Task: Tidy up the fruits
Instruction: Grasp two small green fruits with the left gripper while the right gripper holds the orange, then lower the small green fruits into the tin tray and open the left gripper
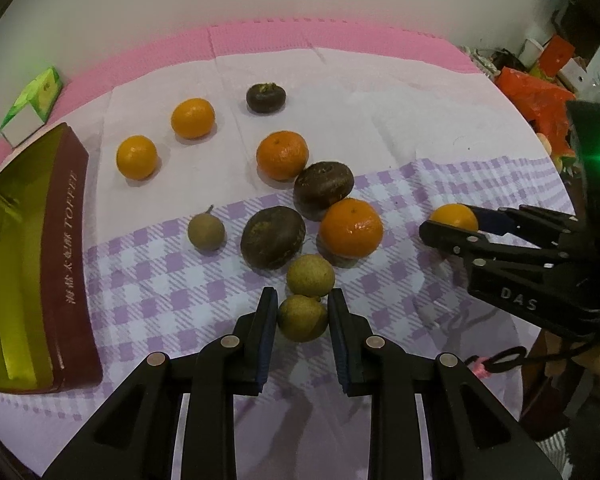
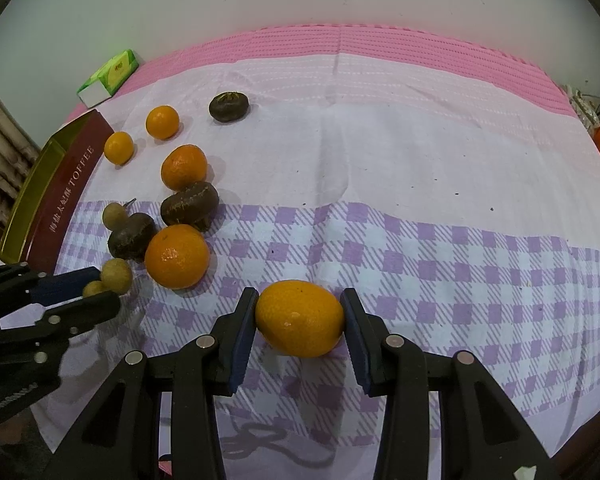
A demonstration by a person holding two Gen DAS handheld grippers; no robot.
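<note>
My left gripper (image 1: pixel 302 300) is shut on a small tan longan (image 1: pixel 302 318) on the checked cloth; a second longan (image 1: pixel 310 275) lies just beyond it. My right gripper (image 2: pixel 299 300) is shut on an orange (image 2: pixel 300 318); it also shows in the left wrist view (image 1: pixel 455 217). Several more oranges (image 1: pixel 351 227) (image 1: pixel 282 155) (image 1: pixel 193 118) (image 1: pixel 137 157), three dark brown fruits (image 1: pixel 273 237) (image 1: pixel 323 189) (image 1: pixel 266 98) and a third longan (image 1: pixel 206 233) lie spread on the cloth.
A maroon and gold toffee tin (image 1: pixel 28 264) lies open at the left edge. A green and white carton (image 1: pixel 32 106) stands behind it on the pink mat (image 1: pixel 340 36). Red and orange clutter (image 1: pixel 540 92) sits beyond the table's right edge.
</note>
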